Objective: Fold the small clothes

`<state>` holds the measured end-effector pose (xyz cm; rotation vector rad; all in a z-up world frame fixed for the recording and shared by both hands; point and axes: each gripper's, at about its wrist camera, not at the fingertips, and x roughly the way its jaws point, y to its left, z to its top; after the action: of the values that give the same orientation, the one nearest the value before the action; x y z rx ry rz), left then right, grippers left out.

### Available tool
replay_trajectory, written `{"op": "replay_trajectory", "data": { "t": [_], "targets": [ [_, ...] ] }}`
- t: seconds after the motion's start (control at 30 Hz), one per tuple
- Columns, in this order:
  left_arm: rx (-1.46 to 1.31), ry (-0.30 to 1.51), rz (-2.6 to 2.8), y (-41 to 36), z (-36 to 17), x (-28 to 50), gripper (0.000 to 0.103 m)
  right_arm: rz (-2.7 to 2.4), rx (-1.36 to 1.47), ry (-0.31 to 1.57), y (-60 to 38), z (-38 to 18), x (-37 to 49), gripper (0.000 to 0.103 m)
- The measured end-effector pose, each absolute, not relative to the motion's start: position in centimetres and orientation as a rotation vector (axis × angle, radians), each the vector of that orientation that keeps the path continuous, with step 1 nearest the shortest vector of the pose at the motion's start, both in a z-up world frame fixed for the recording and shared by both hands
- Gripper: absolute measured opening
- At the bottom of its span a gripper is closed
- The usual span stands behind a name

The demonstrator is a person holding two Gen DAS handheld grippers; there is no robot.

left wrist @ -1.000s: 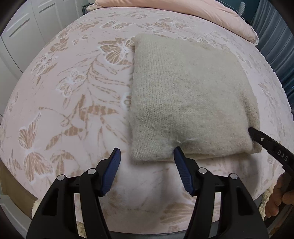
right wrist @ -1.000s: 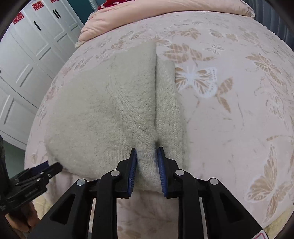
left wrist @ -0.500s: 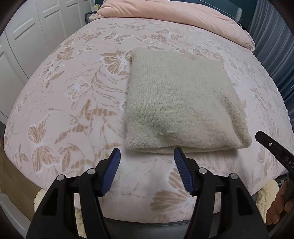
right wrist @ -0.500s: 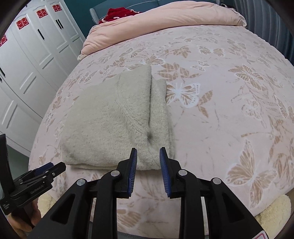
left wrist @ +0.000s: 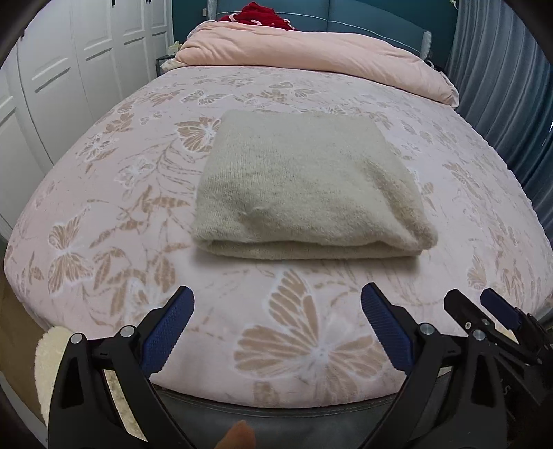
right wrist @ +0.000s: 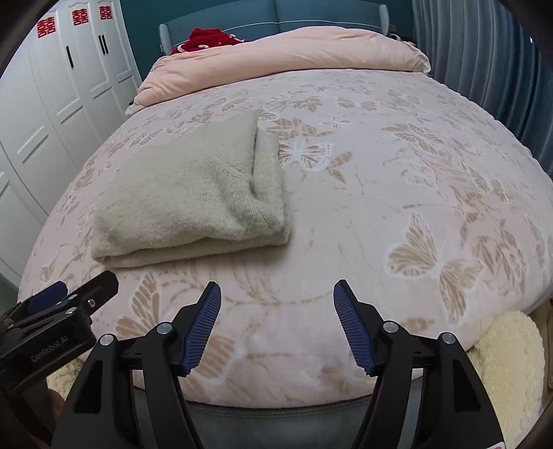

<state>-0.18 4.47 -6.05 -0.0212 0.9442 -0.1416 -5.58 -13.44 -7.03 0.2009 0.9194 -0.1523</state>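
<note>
A cream knitted garment (left wrist: 304, 186) lies folded into a flat rectangle on the pink butterfly-print bed (left wrist: 121, 193). It also shows in the right wrist view (right wrist: 193, 200), with a narrow folded layer along its right side. My left gripper (left wrist: 276, 321) is open and empty, held over the bed's near edge, well short of the garment. My right gripper (right wrist: 276, 317) is open and empty, also back at the near edge, to the right of the garment. The right gripper's tips show at the lower right of the left wrist view (left wrist: 484, 311).
A pink duvet (left wrist: 311, 51) is bunched at the head of the bed with a red garment (left wrist: 259, 13) behind it. White wardrobe doors (right wrist: 52, 103) stand on the left, blue curtains (right wrist: 484, 51) on the right. A cream fluffy rug (right wrist: 504, 352) lies below the bed's near edge.
The right gripper let go of the garment's front right corner and opened wide. Both grippers drew back from the garment to the bed's near edge. The garment stays folded.
</note>
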Motion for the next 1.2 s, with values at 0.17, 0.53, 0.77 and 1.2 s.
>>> {"op": "replay_trajectory", "data": {
  "t": [0.17,0.53,0.77,1.2],
  "targets": [
    [-0.015,0.924,-0.107,3.4,-6.0,-1.4,0.095,-0.191,0.177,0.895,-13.6,-6.5,-6.3,0.068],
    [0.036,0.880,-0.051,2.8,-4.5,-1.9,0.095,-0.198,0.160,0.852,-13.0,-5.4,-7.4,0.068],
    [0.086,0.846,-0.035,2.5,-3.8,-2.5,0.095,-0.196,0.154,0.847,-12.9,-5.2,-7.6,0.068],
    [0.086,0.853,-0.031,2.7,-3.9,-2.4,0.091,-0.199,0.137,0.838,-12.5,-5.0,-7.7,0.068]
  ]
}}
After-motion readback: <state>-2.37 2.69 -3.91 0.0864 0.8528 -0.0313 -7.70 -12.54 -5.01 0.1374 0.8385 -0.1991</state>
